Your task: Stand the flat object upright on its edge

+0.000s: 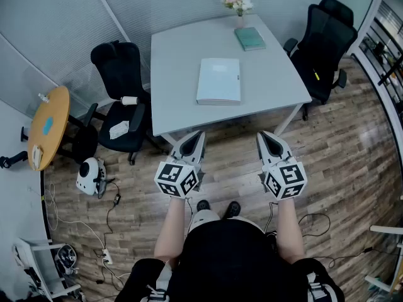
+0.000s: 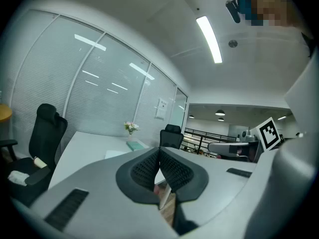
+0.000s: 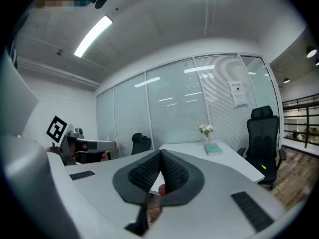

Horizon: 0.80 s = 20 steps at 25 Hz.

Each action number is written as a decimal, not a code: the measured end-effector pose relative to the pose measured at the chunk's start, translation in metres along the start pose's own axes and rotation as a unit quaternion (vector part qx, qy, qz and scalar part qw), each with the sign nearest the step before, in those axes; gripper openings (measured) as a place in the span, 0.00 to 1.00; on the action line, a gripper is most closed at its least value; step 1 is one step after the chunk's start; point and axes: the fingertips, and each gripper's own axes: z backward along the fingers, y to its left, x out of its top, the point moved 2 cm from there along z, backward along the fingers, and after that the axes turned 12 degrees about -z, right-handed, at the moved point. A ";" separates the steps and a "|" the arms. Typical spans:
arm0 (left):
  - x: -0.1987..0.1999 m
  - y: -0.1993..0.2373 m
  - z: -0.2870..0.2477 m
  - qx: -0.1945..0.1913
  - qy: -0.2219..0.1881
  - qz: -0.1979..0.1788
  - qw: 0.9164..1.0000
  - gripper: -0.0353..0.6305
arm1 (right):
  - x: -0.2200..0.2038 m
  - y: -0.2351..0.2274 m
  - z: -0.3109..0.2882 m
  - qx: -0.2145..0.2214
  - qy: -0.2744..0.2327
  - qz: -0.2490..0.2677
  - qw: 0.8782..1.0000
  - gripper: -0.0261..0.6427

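Observation:
A pale blue flat book [image 1: 218, 80] lies flat in the middle of the grey-white table [image 1: 176, 55]; in the left gripper view the book [image 2: 117, 154] shows just past the jaws. My left gripper [image 1: 199, 135] and right gripper [image 1: 262, 136] hang side by side over the wooden floor, short of the table's near edge, both shut and empty. The left gripper view shows its jaws [image 2: 159, 149] pressed together, as does the right gripper view [image 3: 161, 153]. The right gripper's own jaws hide the pale book from its camera.
A teal book [image 1: 250, 38] and a small flower vase [image 1: 238, 6] stand at the table's far end. Black office chairs sit at the left [image 1: 123, 74] and right [image 1: 324, 39]. A round wooden side table [image 1: 49, 124] and floor cables [image 1: 94, 231] are at the left.

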 end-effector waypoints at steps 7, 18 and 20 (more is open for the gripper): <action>0.000 -0.004 0.001 0.003 -0.001 0.006 1.000 0.09 | 0.000 0.000 0.006 -0.007 -0.003 0.020 1.000 0.06; -0.003 -0.012 0.007 0.010 0.001 0.010 1.000 0.09 | -0.008 -0.010 0.013 0.012 0.008 -0.024 1.000 0.06; -0.005 -0.008 0.006 0.009 0.001 0.008 1.000 0.09 | -0.013 -0.010 0.006 0.016 0.016 -0.029 0.999 0.06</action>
